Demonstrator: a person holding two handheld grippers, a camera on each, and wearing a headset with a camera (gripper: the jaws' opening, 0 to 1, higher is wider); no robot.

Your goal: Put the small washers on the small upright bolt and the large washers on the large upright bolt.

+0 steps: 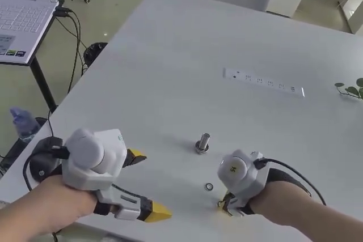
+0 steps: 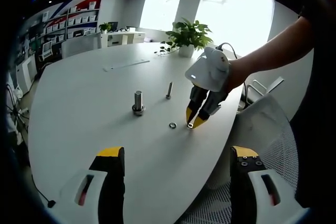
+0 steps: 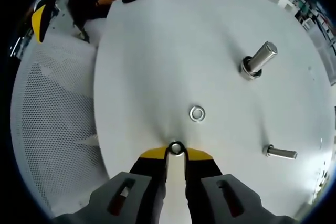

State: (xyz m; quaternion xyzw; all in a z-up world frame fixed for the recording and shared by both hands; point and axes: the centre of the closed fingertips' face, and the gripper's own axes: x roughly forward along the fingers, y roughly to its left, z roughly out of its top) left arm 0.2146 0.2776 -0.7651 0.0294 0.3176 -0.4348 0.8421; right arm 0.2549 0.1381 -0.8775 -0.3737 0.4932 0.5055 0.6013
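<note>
While right hand-held gripper pinches washer, second washer nearby

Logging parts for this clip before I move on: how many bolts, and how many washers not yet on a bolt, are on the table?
Upright bolts: 2, the large bolt and the small bolt.
Loose washers: 2, the free washer and the pinched washer at the right gripper tips.
Total: 4.

L tool jaws wide apart, R tool angled down, tips pinched on washer
</note>
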